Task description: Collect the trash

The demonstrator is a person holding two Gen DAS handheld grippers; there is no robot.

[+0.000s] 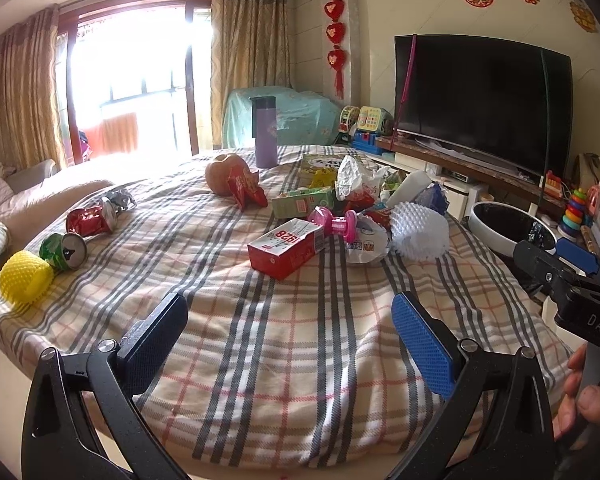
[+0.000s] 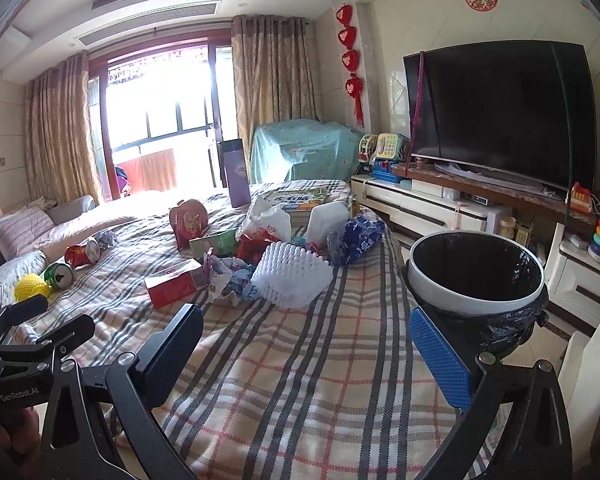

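Trash lies on a plaid cloth [image 1: 284, 340] over a table. A red carton [image 1: 286, 247] lies in the middle, also in the right wrist view [image 2: 174, 283]. Beside it are a white foam net [image 1: 419, 231], crumpled wrappers [image 1: 366, 242], a green carton [image 1: 302, 201] and a white plastic bag [image 1: 350, 176]. At the left lie a yellow foam net [image 1: 25, 277], a green can [image 1: 64, 251] and a red can [image 1: 91, 220]. A white bin with a black liner [image 2: 476, 276] stands at the table's right. My left gripper [image 1: 290, 332] and right gripper [image 2: 306, 344] are open and empty, short of the trash.
A purple flask [image 1: 265, 132], a pink toy dumbbell [image 1: 333, 222], a brown piggy bank [image 1: 225, 174] and a book [image 2: 300, 200] also sit on the table. A TV [image 2: 500, 112] on a cabinet with toys is at the right. A sofa [image 2: 28, 232] runs along the left.
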